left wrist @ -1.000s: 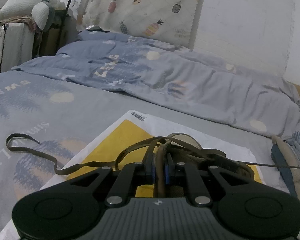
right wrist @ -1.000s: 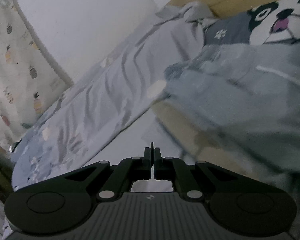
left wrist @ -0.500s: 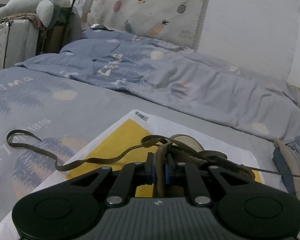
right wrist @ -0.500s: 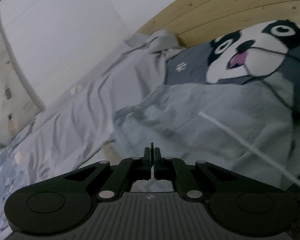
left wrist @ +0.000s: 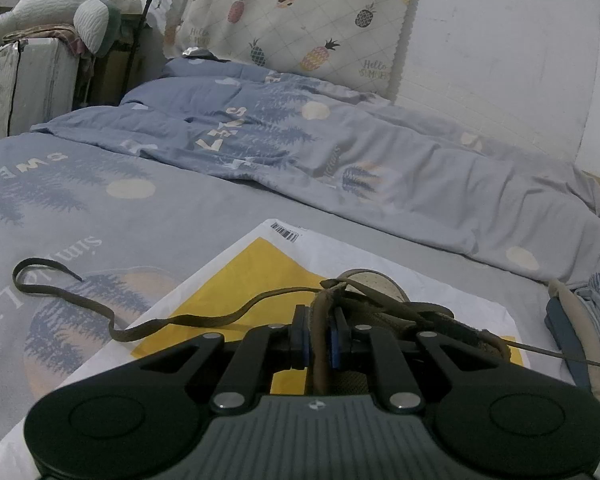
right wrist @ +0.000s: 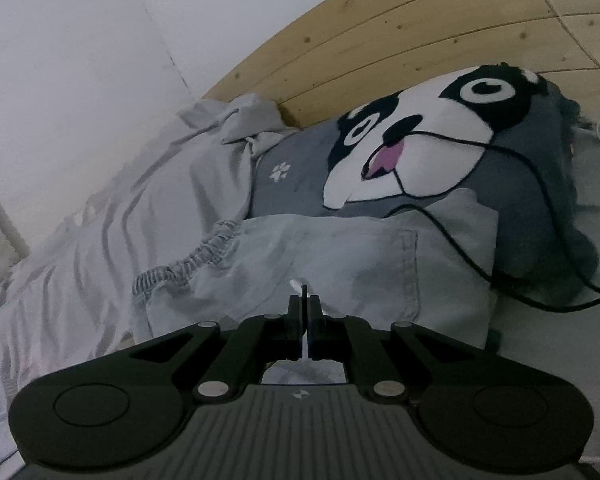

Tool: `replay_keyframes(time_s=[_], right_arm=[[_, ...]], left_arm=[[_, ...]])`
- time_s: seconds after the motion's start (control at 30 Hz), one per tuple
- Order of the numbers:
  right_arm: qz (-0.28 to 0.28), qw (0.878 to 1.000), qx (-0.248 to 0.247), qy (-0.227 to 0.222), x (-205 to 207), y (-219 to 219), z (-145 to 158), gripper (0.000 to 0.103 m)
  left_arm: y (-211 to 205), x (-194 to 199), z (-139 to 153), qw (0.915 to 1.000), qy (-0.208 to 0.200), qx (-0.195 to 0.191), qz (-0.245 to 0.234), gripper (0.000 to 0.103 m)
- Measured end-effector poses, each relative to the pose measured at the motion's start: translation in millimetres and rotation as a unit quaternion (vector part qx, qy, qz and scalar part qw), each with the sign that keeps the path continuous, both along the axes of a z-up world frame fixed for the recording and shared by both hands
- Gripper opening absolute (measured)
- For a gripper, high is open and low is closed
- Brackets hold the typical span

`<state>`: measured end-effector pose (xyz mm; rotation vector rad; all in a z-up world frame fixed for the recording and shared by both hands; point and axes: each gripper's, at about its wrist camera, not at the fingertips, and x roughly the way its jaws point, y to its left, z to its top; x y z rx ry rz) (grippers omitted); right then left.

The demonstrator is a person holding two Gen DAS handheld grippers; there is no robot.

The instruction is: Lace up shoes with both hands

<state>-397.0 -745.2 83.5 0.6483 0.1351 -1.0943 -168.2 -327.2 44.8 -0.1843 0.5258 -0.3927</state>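
In the left wrist view a brown shoe (left wrist: 376, 284) lies on a white and yellow mailer bag (left wrist: 260, 264) on the bed. My left gripper (left wrist: 319, 316) is shut on an upright brown strip of the shoe's upper. One flat brown lace end (left wrist: 100, 312) trails loose to the left over the sheet. The other lace strand (left wrist: 560, 356) runs taut off the right edge. In the right wrist view my right gripper (right wrist: 304, 304) is shut on a thin lace seen edge-on, its pale tip (right wrist: 302, 289) poking out past the fingers. The shoe is hidden there.
A rumpled blue-grey quilt (left wrist: 340, 160) lies behind the shoe, under a pineapple-print curtain (left wrist: 300, 20). A plush toy (left wrist: 60, 4) tops storage boxes at far left. Ahead of the right gripper are a grey garment (right wrist: 320, 256), a dog-face pillow (right wrist: 420, 152), a black cable (right wrist: 500, 280) and a wooden headboard (right wrist: 420, 40).
The right gripper has swung from the quilt towards the dog-face pillow with the lace in it. The slack lace loop at the shoe has been drawn tight. The left gripper keeps its hold.
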Motion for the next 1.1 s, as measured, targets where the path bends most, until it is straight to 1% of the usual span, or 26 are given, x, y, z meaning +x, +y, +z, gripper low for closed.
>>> replay_keyframes(time_s=[0.33, 0.47, 0.53, 0.57, 0.6, 0.63, 0.7, 0.77, 0.83, 0.9, 0.93, 0.97, 1.0, 1.07, 1.1], right_arm=[[-0.027, 0.999, -0.008, 0.032, 5.9, 4.8, 3.6, 0.002], [-0.036, 0.998, -0.008, 0.048, 10.4, 8.0, 4.8, 0.005], [-0.048, 0.997, -0.020, 0.064, 15.5, 13.7, 9.0, 0.018], [-0.055, 0.996, -0.028, 0.070, 17.6, 17.0, 11.6, 0.039], [-0.062, 0.995, -0.037, 0.069, 18.8, 21.2, 14.6, 0.053], [-0.069, 0.994, -0.049, 0.066, 20.2, 26.6, 18.1, 0.052], [-0.059, 0.994, -0.072, 0.058, 26.2, 40.0, 27.0, 0.052], [-0.024, 0.995, -0.086, 0.045, 37.2, 57.2, 35.3, 0.052], [0.039, 0.994, -0.095, 0.038, 55.5, 80.8, 40.7, 0.052], [0.117, 0.987, -0.099, 0.038, 76.4, 106.0, 41.3, 0.052], [0.163, 0.981, -0.100, 0.037, 86.7, 120.3, 40.4, 0.052], [0.210, 0.972, -0.101, 0.037, 96.9, 135.3, 38.8, 0.052], [0.260, 0.959, -0.101, 0.040, 107.0, 151.9, 36.1, 0.052], [0.352, 0.929, -0.102, 0.050, 124.4, 187.0, 28.5, 0.052], [0.385, 0.915, -0.105, 0.058, 131.2, 203.2, 24.2, 0.052]], left_arm=[[2.5, 4.2, 0.8, 1.0000, 0.007, -0.003, -0.006, 0.010], [10.2, 11.3, 1.6, 0.9988, 0.035, -0.031, -0.013, 0.011], [14.6, 14.4, 1.9, 0.9976, 0.050, -0.046, -0.016, 0.014], [17.1, 15.5, 1.7, 0.9969, 0.056, -0.053, -0.018, 0.014], [19.8, 16.2, 1.9, 0.9962, 0.061, -0.060, -0.019, 0.014], [22.4, 16.9, 2.4, 0.9954, 0.065, -0.067, -0.021, 0.015], [29.1, 18.1, 3.0, 0.9930, 0.072, -0.090, -0.024, 0.015], [37.9, 17.2, 5.1, 0.9898, 0.070, -0.122, -0.025, 0.015], [46.9, 16.4, 8.7, 0.9856, 0.060, -0.155, -0.030, 0.015], [53.1, 18.3, 10.9, 0.9812, 0.056, -0.180, -0.040, 0.016], [55.2, 21.6, 10.1, 0.9783, 0.061, -0.194, -0.042, 0.016], [57.4, 26.5, 7.9, 0.9748, 0.073, -0.207, -0.040, 0.016], [60.4, 32.3, 4.3, 0.9706, 0.090, -0.221, -0.033, 0.016], [66.7, 44.2, -4.3, 0.9611, 0.126, -0.245, -0.014, 0.016], [69.2, 49.4, -8.8, 0.9569, 0.142, -0.254, -0.004, 0.016]])
